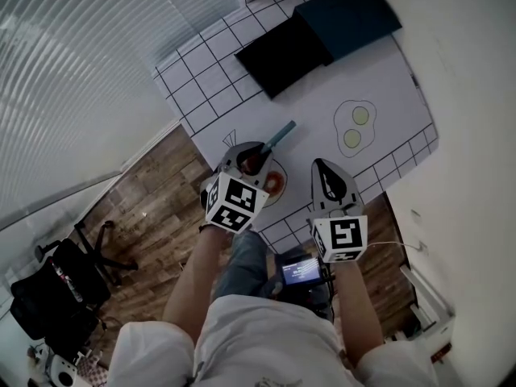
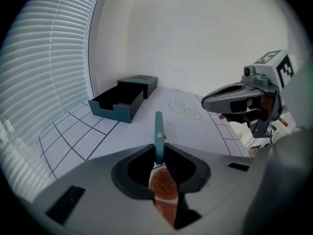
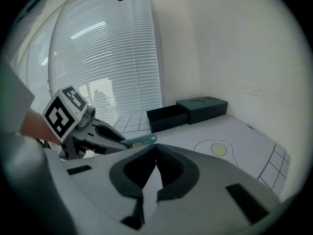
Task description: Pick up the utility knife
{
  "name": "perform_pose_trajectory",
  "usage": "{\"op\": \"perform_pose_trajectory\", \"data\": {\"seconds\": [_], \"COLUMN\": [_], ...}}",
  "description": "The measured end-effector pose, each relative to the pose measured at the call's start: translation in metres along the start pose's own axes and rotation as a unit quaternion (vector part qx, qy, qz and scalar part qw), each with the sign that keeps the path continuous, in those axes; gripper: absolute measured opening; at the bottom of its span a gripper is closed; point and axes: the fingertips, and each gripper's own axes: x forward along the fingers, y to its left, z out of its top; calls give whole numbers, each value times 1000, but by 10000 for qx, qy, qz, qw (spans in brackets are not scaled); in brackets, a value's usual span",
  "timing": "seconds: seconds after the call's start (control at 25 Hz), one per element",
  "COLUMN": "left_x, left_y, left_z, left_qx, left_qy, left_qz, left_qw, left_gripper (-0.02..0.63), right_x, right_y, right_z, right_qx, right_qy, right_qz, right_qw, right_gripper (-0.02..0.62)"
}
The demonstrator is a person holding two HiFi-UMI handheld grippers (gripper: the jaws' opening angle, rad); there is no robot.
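Left gripper point(image 2: 159, 155): jaws drawn in on the rear end of the utility knife point(image 2: 158, 131), pads pressing its two flat sides; this is the gripper doing the work.
Where the knife is: caught at the tip of the left jaws, most of its slim teal body sticking out ahead over the white gridded mat point(image 1: 387, 79).
Long axis: in the left gripper view it runs straight out toward 12 o'clock, in line with the jaws; in the head view it points to about 2 o'clock.
Right gripper point(image 3: 155, 151): jaws together with nothing between them, idle; in the head view it sits at about 3 o'clock of the left jaw tips, with the knife at about 10 o'clock of it.
Nearer hand: the left, already on the knife.
Lift: judged barely begun; no view settles whether the knife is clear of the mat.
Coming move: a straight rise, likely, keeping the axis level.
Surroundings: open box point(image 1: 322, 31) at 12 o'clock, fried-egg drawing point(image 1: 355, 126), red-brown disc point(image 2: 164, 185) printed under the jaws.
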Motion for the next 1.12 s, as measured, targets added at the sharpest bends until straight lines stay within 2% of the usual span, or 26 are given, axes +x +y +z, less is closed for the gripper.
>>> {"op": "perform_pose_trajectory", "data": {"seconds": [0.28,0.48,0.68,0.96,1.12], "left_x": [-23,-50,-74,-128,-157], "left_y": [-6,-5,-9,-7,-8], "left_z": [15,33,47,82,95], "left_qx": [256,250,206,180,-35], "left_qy": [-304,-718,-924,-1604,-1936], "left_qz": [113,404,509,901,1003], "left_qw": [9991,9963,9942,9828,9759], "left_gripper": [74,74,74,74,74], "right_x": [-6,-17,-29,-49,-65], "right_y": [0,4,10,16,19], "right_z": [12,26,41,77,98], "right_qx": [-93,-129,-191,-247,-240], "right_qy": [-108,-247,-385,-745,-970], "right_qz": [7,16,24,47,43], "right_qw": [9999,9996,9991,9969,9950], "right_gripper": [6,6,6,6,6]}}
